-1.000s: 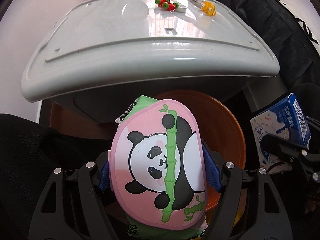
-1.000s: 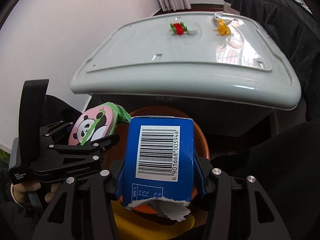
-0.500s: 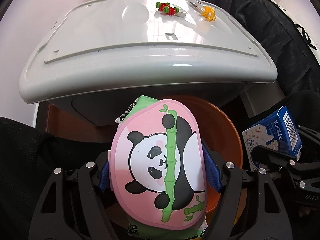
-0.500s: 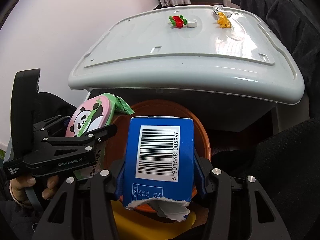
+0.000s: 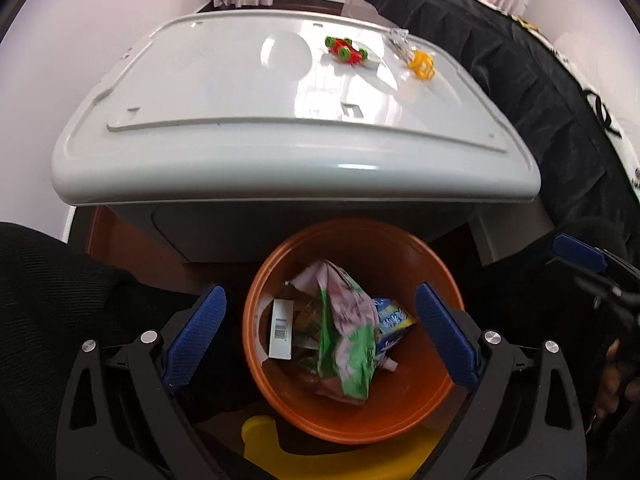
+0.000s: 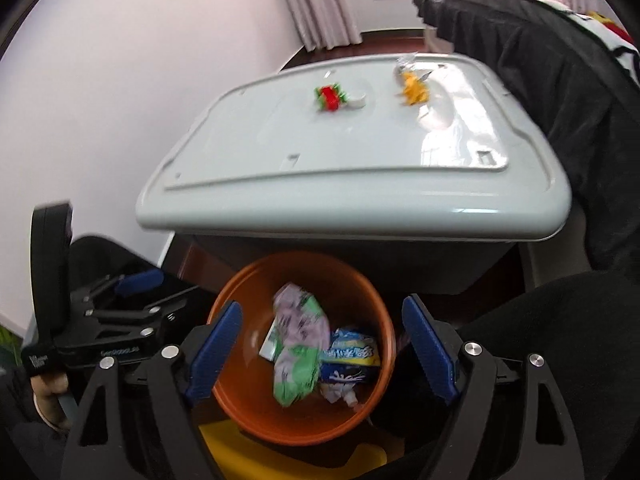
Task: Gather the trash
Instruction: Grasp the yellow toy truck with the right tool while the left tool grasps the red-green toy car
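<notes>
Hovering over the orange bin [image 5: 436, 396], both sets of tongs spread wide and gripping nothing. Left tongs [image 5: 320, 336] straddling the bin's near rim, one blue pad [image 5: 196, 332] outside its left wall, the other at its right wall. Right tongs [image 6: 320, 344] framing the same bin [image 6: 248, 412] from the other side, pads apart on either flank.

Down inside the bin, between and below the pads: a crumpled pink-and-green panda wrapper [image 5: 344, 332] [image 6: 298, 352] lying across the middle, a blue carton [image 5: 390, 320] [image 6: 350, 356] just right of it and touching it, a white barcode label [image 5: 282, 330] against the bin's left inner wall. All of it well clear of the tongs.

At the bin's near edge, a yellow plastic piece [image 5: 264, 440].

Beyond the bin, a grey lidded box [image 5: 224, 128] serving as the surface, overhanging the bin's far rim. On its far part, a red-and-green toy [image 5: 346, 50] [image 6: 330, 98], a yellow toy [image 5: 421, 64] [image 6: 414, 90] right of it, with a clear crinkled wrapper [image 5: 398, 38] touching it.

Right of the bin, black fabric [image 5: 532, 92]; past the box, curtains [image 6: 320, 4] and a pale wall [image 6: 132, 64].
</notes>
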Motion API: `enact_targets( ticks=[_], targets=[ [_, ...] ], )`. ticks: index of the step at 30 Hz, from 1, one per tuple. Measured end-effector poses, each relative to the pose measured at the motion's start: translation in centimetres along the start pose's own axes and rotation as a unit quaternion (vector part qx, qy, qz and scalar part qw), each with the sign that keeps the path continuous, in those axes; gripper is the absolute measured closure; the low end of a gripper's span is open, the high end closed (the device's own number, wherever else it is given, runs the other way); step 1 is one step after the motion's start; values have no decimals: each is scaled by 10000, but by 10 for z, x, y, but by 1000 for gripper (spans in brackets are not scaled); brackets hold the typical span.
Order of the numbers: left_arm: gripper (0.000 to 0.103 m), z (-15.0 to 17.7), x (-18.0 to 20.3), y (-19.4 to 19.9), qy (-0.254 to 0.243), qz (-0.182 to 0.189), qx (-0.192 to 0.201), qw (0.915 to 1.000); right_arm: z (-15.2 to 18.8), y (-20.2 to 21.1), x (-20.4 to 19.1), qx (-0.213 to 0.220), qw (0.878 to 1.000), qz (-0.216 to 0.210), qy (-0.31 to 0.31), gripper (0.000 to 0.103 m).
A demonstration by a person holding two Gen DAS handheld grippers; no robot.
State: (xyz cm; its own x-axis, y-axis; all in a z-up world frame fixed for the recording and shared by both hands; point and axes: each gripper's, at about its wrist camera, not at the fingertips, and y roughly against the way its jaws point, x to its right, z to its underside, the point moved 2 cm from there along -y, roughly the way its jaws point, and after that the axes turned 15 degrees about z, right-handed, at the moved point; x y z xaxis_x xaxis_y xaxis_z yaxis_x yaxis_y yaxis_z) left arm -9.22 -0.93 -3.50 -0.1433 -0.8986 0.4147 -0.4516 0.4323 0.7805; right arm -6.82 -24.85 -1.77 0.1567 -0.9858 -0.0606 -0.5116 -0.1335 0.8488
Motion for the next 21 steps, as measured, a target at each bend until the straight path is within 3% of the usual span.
enact_targets(
  ticks=[10, 21],
  targets=[
    [10, -20, 1, 8, 70, 166, 272, 9995, -36, -7, 15, 134, 9998, 71, -105, 18],
    [10, -93, 5, 2, -339, 23, 712, 9969, -128, -53, 37, 296, 9986, 359, -253, 16]
  ],
)
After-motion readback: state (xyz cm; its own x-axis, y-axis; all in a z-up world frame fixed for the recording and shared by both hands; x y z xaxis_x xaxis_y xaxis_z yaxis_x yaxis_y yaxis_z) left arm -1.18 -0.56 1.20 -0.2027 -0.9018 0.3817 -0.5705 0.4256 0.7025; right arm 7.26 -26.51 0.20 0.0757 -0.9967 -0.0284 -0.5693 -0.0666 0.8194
